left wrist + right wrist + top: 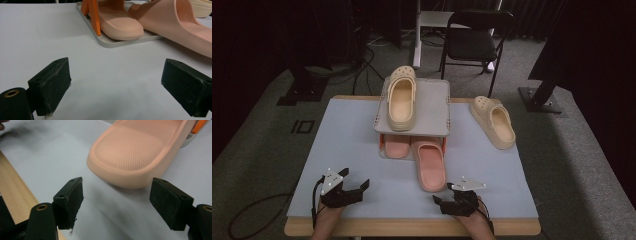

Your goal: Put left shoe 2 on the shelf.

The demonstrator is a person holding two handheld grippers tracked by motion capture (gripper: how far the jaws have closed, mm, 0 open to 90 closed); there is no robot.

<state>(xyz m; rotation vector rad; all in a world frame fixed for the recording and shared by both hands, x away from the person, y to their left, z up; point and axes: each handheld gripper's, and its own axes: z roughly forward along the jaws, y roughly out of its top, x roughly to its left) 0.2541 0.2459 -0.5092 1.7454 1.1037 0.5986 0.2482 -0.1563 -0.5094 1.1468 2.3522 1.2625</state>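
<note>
A two-tier rack stands at the back middle of the blue-matted table. On its grey top shelf lies a beige clog; a second beige clog rests on the mat to the right. One pink slide sits on the lower tray. Another pink slide pokes out of the rack toward the front edge. My right gripper is open just short of that slide's near end, with nothing between its pads. At the front left my left gripper is open over bare mat.
Orange posts hold up the rack's shelf. The wooden front edge of the table runs just behind both hands. A black folding chair stands on the floor beyond the table, and cables trail on the carpet at the left.
</note>
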